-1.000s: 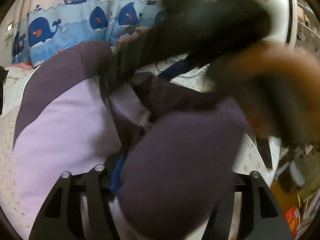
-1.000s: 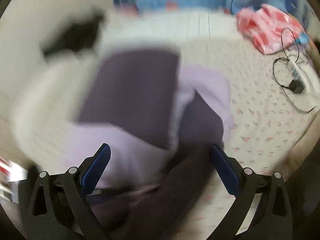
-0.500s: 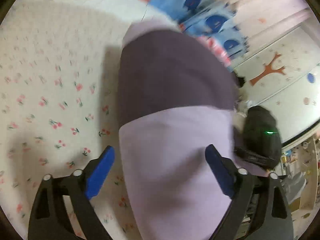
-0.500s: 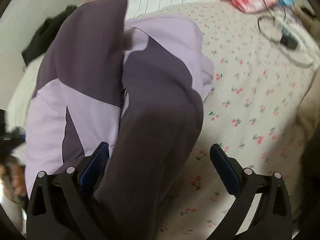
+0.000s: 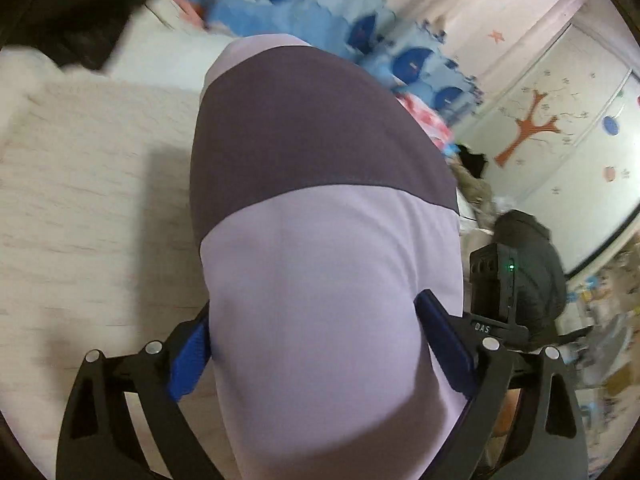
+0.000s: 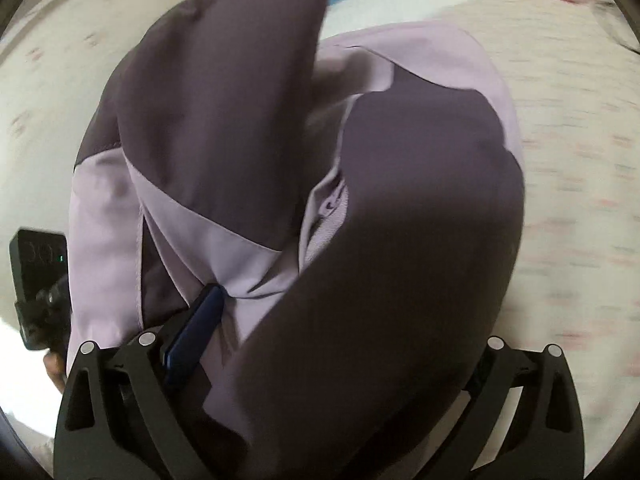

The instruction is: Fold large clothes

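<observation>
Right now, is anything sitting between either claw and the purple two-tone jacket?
Nothing visible is. The folded lilac and dark purple jacket bulges straight into the left claw, whose blue pads flank it; its jaws have just been closing slightly. In the right wrist view the jacket drapes over the right claw, hiding one pad.

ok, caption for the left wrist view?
Left gripper wide around a lilac-and-purple jacket on the floral bedsheet.

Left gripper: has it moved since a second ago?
Yes. Left gripper swung toward the jacket: whale curtain shifted from upper left to upper right. Jaws just closing, jacket between.
</observation>
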`<state>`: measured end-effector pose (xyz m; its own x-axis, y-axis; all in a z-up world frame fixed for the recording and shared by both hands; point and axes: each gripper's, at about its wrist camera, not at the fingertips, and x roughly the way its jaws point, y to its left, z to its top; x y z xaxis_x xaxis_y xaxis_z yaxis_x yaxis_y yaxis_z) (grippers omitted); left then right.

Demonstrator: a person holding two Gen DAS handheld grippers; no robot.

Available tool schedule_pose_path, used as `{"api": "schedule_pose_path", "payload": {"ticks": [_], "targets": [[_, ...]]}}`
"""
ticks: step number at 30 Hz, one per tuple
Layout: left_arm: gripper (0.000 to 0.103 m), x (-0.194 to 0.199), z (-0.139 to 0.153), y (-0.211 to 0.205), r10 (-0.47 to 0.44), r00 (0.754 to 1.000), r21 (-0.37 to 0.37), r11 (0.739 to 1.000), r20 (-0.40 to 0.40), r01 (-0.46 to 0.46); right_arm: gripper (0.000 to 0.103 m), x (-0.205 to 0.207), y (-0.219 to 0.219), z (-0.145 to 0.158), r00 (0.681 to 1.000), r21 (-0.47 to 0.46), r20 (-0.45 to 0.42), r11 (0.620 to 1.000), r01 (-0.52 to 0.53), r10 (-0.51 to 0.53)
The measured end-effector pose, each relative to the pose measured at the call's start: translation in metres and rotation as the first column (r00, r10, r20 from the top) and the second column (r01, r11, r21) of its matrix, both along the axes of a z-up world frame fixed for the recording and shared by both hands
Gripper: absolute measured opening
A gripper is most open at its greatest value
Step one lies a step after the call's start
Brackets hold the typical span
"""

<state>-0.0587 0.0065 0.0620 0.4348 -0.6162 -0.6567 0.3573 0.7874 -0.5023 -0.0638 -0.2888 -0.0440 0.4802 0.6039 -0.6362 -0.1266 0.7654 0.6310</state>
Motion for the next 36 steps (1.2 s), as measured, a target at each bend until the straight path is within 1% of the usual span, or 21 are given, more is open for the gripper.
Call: {"api": "schedule_pose_path", "payload": {"ticks": [3, 5, 6, 8, 10, 13, 15, 17, 18, 20, 22, 24, 25, 26, 27, 28, 29, 32, 34, 35, 36], "targets": [[0.091, -0.011, -0.005, 0.055, 0.076, 0.997, 0.083, 0.994, -0.016, -0.074, 0.095, 0.008, 0.068, -0.011, 0.994, -0.034, 0.009, 0.993, -0.111, 0.112], [0.091, -0.007, -0.043, 0.091, 0.156, 0.98, 0.106, 0.984, -0.12, -0.144, 0.097, 0.012, 0.099, -0.023, 0.989, -0.127, 0.005, 0.981, -0.146, 0.148], [0.091, -0.007, -0.056, 0.098, 0.182, 0.973, 0.12, 0.979, -0.143, -0.165, 0.097, 0.013, 0.104, -0.024, 0.987, -0.156, 0.011, 0.976, -0.154, 0.158], [0.094, -0.013, -0.076, 0.109, 0.201, 0.974, 0.124, 0.974, -0.099, -0.189, 0.097, 0.013, 0.1, -0.019, 0.984, -0.22, 0.004, 0.96, -0.174, 0.179], [0.096, -0.018, -0.077, 0.101, 0.194, 0.978, 0.121, 0.975, -0.072, -0.185, 0.097, 0.008, 0.087, -0.013, 0.985, -0.304, -0.012, 0.938, -0.168, 0.173], [0.097, -0.022, -0.073, 0.075, 0.161, 0.987, 0.184, 0.971, -0.013, -0.156, 0.097, 0.0, 0.071, 0.004, 0.989, -0.407, -0.054, 0.901, -0.151, 0.141], [0.097, -0.025, -0.073, 0.072, 0.16, 0.987, 0.212, 0.965, 0.009, -0.158, 0.097, -0.004, 0.08, 0.032, 0.993, -0.542, -0.002, 0.835, -0.101, 0.12], [0.097, -0.022, -0.073, 0.076, 0.162, 0.987, 0.204, 0.966, 0.002, -0.16, 0.097, -0.004, 0.096, 0.068, 0.99, -0.616, 0.086, 0.787, -0.036, 0.112], [0.097, -0.022, -0.074, 0.078, 0.164, 0.986, 0.197, 0.967, 0.0, -0.161, 0.097, -0.002, 0.102, 0.087, 0.985, -0.611, 0.141, 0.792, 0.006, 0.101], [0.097, -0.02, -0.072, 0.079, 0.166, 0.986, 0.194, 0.967, 0.004, -0.163, 0.097, 0.01, 0.106, 0.115, 0.967, -0.497, 0.238, 0.867, 0.038, 0.095], [0.097, -0.021, -0.071, 0.078, 0.167, 0.986, 0.197, 0.966, 0.006, -0.165, 0.097, 0.023, 0.12, 0.123, 0.945, -0.369, 0.312, 0.929, 0.029, 0.095], [0.097, -0.022, -0.071, 0.079, 0.168, 0.986, 0.199, 0.966, 0.008, -0.166, 0.096, 0.036, 0.133, 0.11, 0.945, -0.351, 0.323, 0.934, 0.069, 0.052], [0.097, -0.022, -0.072, 0.08, 0.168, 0.986, 0.195, 0.967, 0.006, -0.166, 0.096, 0.044, 0.136, 0.091, 0.954, -0.383, 0.3, 0.917, 0.109, 0.012], [0.098, -0.022, -0.073, 0.081, 0.166, 0.986, 0.186, 0.969, 0.007, -0.165, 0.097, 0.054, 0.136, 0.055, 0.961, -0.403, 0.276, 0.906, 0.133, -0.019], [0.098, -0.022, -0.074, 0.082, 0.158, 0.987, 0.17, 0.973, 0.005, -0.157, 0.097, 0.06, 0.13, 0.032, 0.961, -0.363, 0.275, 0.922, 0.137, -0.035], [0.098, -0.022, -0.074, 0.081, 0.15, 0.989, 0.163, 0.975, 0.009, -0.149, 0.097, 0.061, 0.113, 0.011, 0.96, -0.26, 0.267, 0.952, 0.161, -0.089], [0.098, -0.021, -0.074, 0.077, 0.141, 0.99, 0.175, 0.974, 0.023, -0.143, 0.097, 0.062, 0.105, 0.007, 0.959, -0.203, 0.258, 0.963, 0.176, -0.12], [0.098, -0.02, -0.072, 0.062, 0.148, 0.988, 0.246, 0.957, 0.045, -0.154, 0.096, 0.062, 0.096, 0.006, 0.975, -0.173, 0.197, 0.975, 0.142, -0.107], [0.098, -0.021, -0.07, 0.068, 0.152, 0.988, 0.229, 0.961, 0.024, -0.153, 0.096, 0.052, 0.088, 0.027, 0.981, -0.187, 0.162, 0.973, 0.139, -0.109], [0.098, -0.024, -0.068, 0.073, 0.156, 0.988, 0.219, 0.963, 0.015, -0.156, 0.096, 0.038, 0.089, 0.04, 0.977, -0.195, 0.177, 0.969, 0.153, -0.119], [0.098, -0.028, -0.065, 0.076, 0.159, 0.987, 0.22, 0.962, 0.019, -0.159, 0.096, 0.018, 0.086, 0.058, 0.964, -0.221, 0.23, 0.958, 0.185, -0.133]]}}
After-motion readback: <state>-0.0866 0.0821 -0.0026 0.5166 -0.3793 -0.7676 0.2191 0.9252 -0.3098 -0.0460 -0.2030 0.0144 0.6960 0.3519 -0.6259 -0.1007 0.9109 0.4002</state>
